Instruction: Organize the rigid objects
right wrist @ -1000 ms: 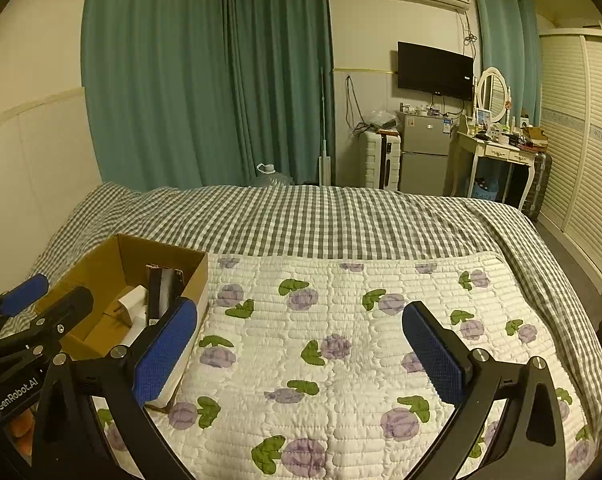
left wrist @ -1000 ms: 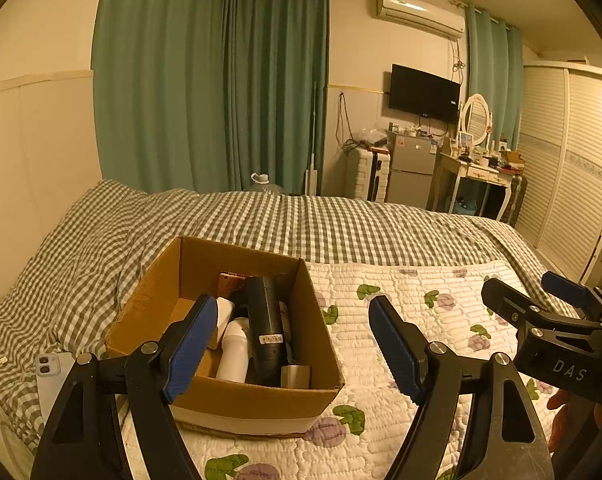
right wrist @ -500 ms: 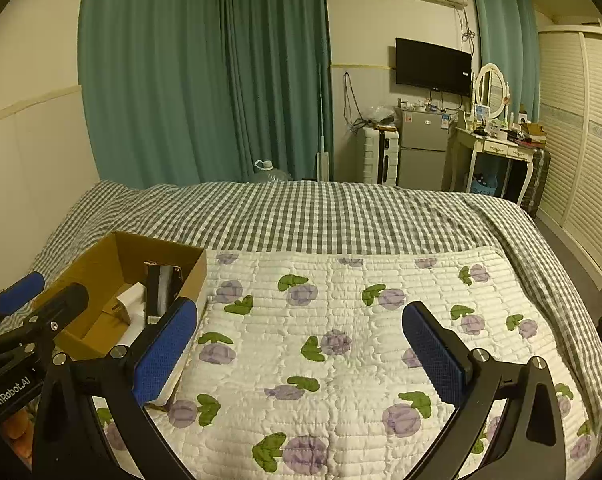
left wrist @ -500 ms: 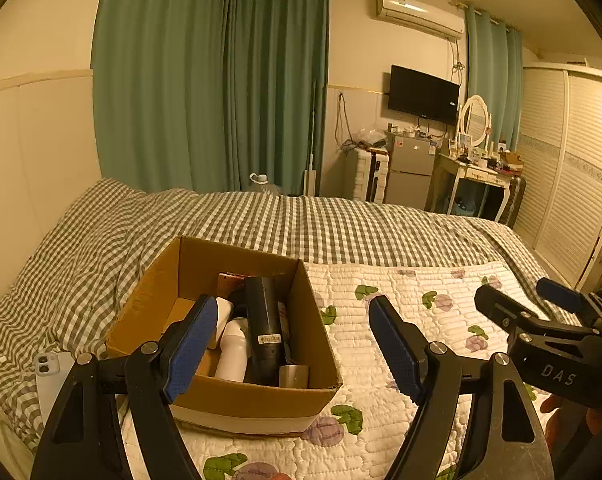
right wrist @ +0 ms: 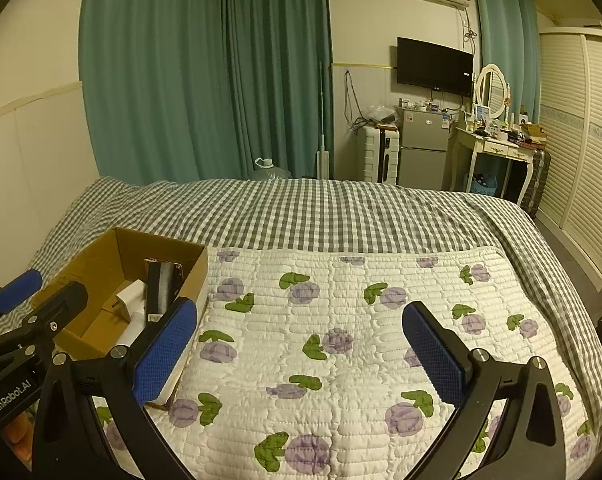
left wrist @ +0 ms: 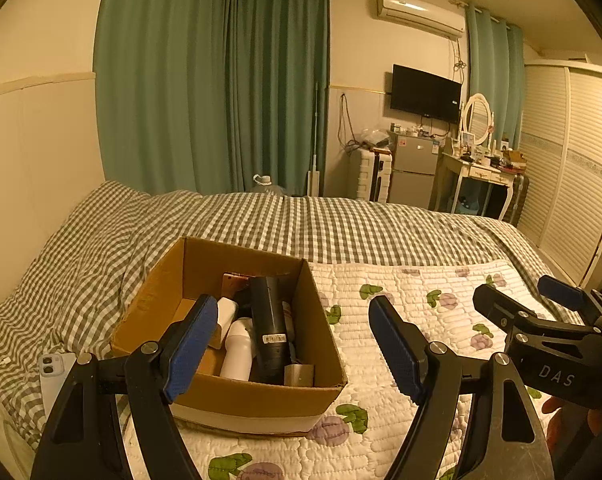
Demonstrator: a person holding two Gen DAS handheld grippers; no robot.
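Observation:
A brown cardboard box [left wrist: 157,292] sits on the bed, also in the right wrist view [right wrist: 101,260]. Inside lie a black cylinder [left wrist: 267,320], a white bottle [left wrist: 239,350], a small silver block [left wrist: 299,375] and a copper-coloured item [left wrist: 233,282]. My left gripper [left wrist: 293,344] is open and empty, held just in front of the box. My right gripper [right wrist: 301,350] is open and empty above the floral quilt [right wrist: 341,340], to the right of the box. The right gripper also shows in the left wrist view [left wrist: 541,320], and the left gripper shows in the right wrist view [right wrist: 25,308].
A phone [left wrist: 53,368] lies on the checked bedspread [left wrist: 341,224] left of the box. Green curtains [left wrist: 221,80], a small fridge [left wrist: 413,172], a dressing table [left wrist: 481,176] and a louvred wardrobe [left wrist: 573,168] stand beyond the bed.
Both grippers have drifted slightly; the right gripper sits a little lower and further left in the left wrist view. Both stay open and empty. The box contents have not moved.

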